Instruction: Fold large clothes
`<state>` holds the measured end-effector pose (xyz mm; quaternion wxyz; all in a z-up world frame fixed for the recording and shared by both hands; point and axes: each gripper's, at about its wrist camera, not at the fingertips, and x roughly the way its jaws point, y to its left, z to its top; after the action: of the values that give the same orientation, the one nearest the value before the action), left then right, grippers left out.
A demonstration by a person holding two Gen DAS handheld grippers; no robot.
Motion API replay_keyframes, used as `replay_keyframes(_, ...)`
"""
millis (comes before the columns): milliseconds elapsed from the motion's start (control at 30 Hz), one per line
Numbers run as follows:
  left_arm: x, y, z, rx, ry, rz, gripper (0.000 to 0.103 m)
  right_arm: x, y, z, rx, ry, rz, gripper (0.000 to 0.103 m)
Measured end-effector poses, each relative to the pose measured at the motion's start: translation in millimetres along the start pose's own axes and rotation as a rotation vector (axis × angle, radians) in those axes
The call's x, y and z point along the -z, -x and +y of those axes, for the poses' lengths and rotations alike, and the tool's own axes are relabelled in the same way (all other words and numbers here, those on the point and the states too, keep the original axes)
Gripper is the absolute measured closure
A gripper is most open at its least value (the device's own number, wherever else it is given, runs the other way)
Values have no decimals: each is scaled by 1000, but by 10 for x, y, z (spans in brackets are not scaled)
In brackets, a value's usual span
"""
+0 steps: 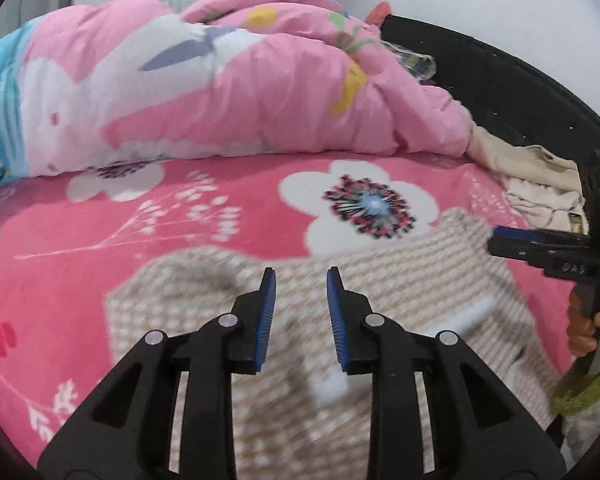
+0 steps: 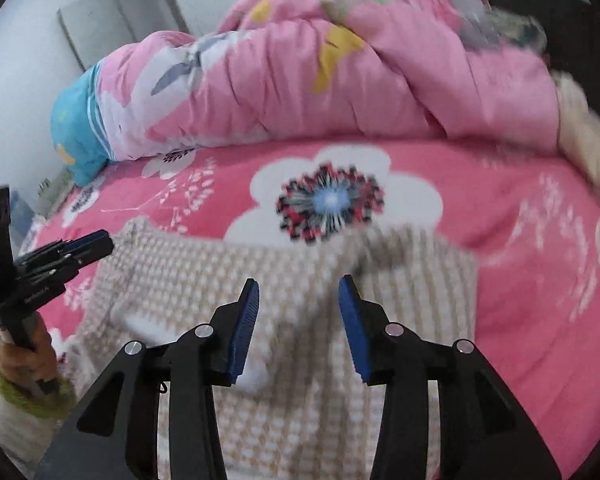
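A beige and white checked garment [image 1: 284,360] lies folded on the pink flowered bed sheet [image 1: 100,240], below both grippers. My left gripper [image 1: 301,280] is open and empty above the garment. My right gripper [image 2: 299,286] is open and empty above the same garment [image 2: 300,392]. The right gripper also shows at the right edge of the left wrist view [image 1: 496,240], seen side-on. The left gripper shows at the left edge of the right wrist view [image 2: 104,242], held in a hand. White patches on the garment [image 1: 332,388] are blurred.
A bunched pink and blue quilt [image 1: 220,80] fills the back of the bed. Cream clothes [image 1: 532,184] lie at the right by the black bed frame [image 1: 500,72]. White walls and furniture [image 2: 112,12] stand behind the bed.
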<state>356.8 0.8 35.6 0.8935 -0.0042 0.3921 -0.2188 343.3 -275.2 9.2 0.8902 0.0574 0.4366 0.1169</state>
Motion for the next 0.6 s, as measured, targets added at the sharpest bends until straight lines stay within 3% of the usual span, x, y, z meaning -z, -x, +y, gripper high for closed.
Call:
replay_keyframes(133, 17, -424, -202, -4, -56, 84, 72, -103, -305, 120, 85, 119, -12, 62)
replay_keyframes(233, 228, -763, -221, -42, -79, 135, 72, -9, -804, 49, 164, 189, 92, 62)
replay_keyframes(333, 276, -736, -210, -33, -64, 107, 71, -39, -898, -132, 102, 125, 121, 58)
replay_keyframes(400, 259, -721, -201, -30, -54, 111, 71, -126, -801, -177, 113, 79, 126, 58)
replay_keyframes(433, 259, -711, -200, -27, -55, 110, 71, -173, -695, -160, 123, 65, 109, 59)
replay_keyframes(600, 297, -688, -169, -11, -48, 93, 71, -294, -473, 158, -21, 82, 41, 59)
